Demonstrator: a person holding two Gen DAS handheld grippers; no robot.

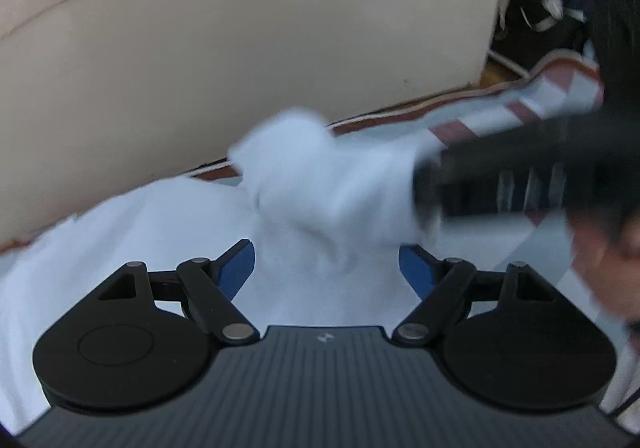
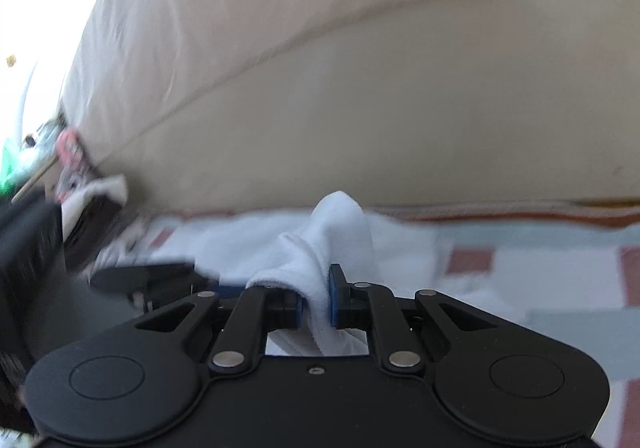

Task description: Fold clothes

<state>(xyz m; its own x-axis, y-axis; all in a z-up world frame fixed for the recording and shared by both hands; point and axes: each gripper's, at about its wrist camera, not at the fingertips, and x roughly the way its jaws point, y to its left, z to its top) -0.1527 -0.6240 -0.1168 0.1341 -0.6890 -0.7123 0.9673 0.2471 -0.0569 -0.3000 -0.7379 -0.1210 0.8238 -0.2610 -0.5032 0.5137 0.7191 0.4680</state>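
Observation:
A white garment (image 1: 168,232) lies on a checked cloth in front of a beige sofa. My left gripper (image 1: 326,268) is open just above the garment, its blue pads (image 1: 236,268) wide apart and holding nothing. My right gripper (image 2: 316,300) is shut on a bunched fold of the white garment (image 2: 340,224), which stands up in a peak between the blue pads (image 2: 334,300). In the left wrist view the right gripper (image 1: 432,188) comes in blurred from the right, pulling up a raised bunch of the garment. The left gripper (image 2: 148,276) shows blurred at the left of the right wrist view.
The beige sofa front (image 1: 240,68) rises close behind the garment. The red and white checked cloth (image 2: 500,260) covers the floor to the right. Dark bags and cords (image 1: 560,0) sit at the far right. Small clutter (image 2: 72,156) lies by the sofa's left end.

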